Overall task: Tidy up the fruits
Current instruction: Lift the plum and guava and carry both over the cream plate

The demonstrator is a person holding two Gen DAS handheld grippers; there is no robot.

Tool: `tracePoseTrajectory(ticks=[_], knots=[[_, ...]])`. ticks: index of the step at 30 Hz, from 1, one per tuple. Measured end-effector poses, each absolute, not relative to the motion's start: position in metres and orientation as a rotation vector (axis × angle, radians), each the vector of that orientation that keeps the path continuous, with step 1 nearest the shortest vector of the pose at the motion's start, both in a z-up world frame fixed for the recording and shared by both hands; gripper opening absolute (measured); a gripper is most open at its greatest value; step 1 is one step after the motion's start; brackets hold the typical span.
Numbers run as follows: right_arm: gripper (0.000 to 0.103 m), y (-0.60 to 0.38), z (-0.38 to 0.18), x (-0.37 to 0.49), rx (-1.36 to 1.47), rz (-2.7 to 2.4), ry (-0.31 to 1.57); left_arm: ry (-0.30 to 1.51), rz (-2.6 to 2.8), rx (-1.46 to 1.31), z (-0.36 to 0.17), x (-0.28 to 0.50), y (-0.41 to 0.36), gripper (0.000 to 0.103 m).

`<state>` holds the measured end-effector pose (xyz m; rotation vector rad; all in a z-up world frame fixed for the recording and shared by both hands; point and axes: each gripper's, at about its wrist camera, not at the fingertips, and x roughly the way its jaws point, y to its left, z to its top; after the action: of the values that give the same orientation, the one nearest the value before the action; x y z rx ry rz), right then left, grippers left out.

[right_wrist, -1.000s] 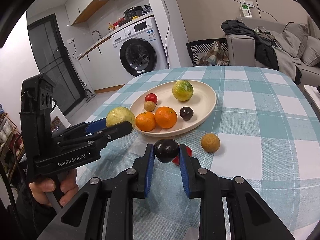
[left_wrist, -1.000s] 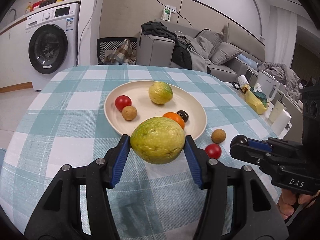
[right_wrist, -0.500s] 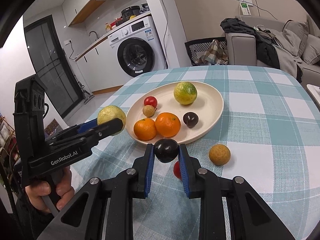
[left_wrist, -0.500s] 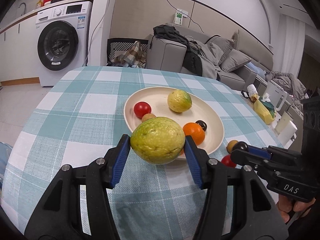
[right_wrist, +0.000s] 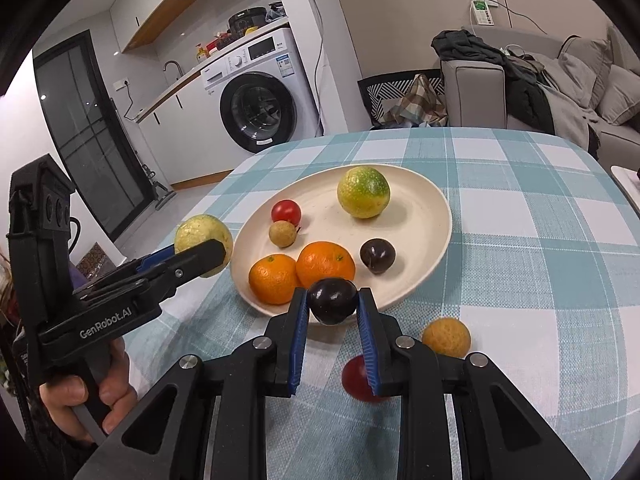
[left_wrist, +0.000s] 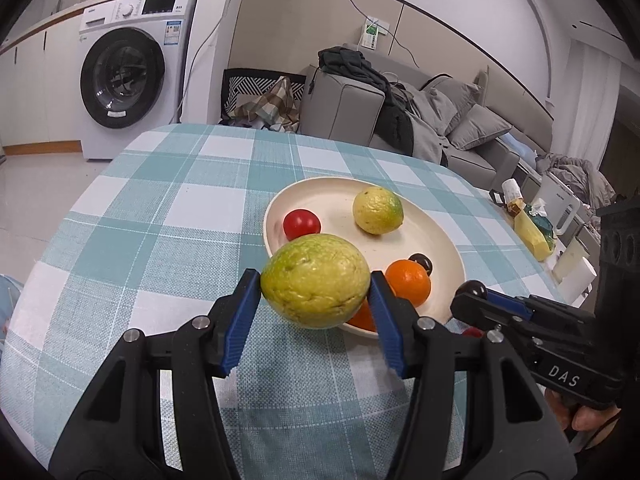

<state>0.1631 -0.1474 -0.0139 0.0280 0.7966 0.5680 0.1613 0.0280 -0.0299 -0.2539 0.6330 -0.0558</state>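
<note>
My left gripper is shut on a large yellow-green fruit, held above the table just left of the cream plate. My right gripper is shut on a dark plum, held over the plate's near rim. On the plate lie a yellow-green citrus, a red tomato, a small tan fruit, two oranges and a dark plum. On the cloth lie a tan fruit and a red fruit.
The round table has a teal checked cloth. A washing machine and a grey sofa stand beyond it. Bottles and white cups sit past the table's right edge.
Both grippers have moved left and back with their fruits still held. The plate now sits farther right in the left wrist view and the plum hangs over its near rim.
</note>
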Motion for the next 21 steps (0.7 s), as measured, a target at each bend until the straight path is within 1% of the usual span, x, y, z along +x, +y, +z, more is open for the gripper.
tracePoseTrajectory(ticks=[13, 21], knots=[[0.025, -0.147, -0.018, 0.186, 0.029, 0.530, 0.819, 0.664, -0.054, -0.254, -0.036, 0.186, 0.021, 0.052], [0.025, -0.147, -0.019, 0.188, 0.030, 0.533, 0.823, 0.690, -0.045, -0.196, -0.037, 0.194, 0.009, 0.052]])
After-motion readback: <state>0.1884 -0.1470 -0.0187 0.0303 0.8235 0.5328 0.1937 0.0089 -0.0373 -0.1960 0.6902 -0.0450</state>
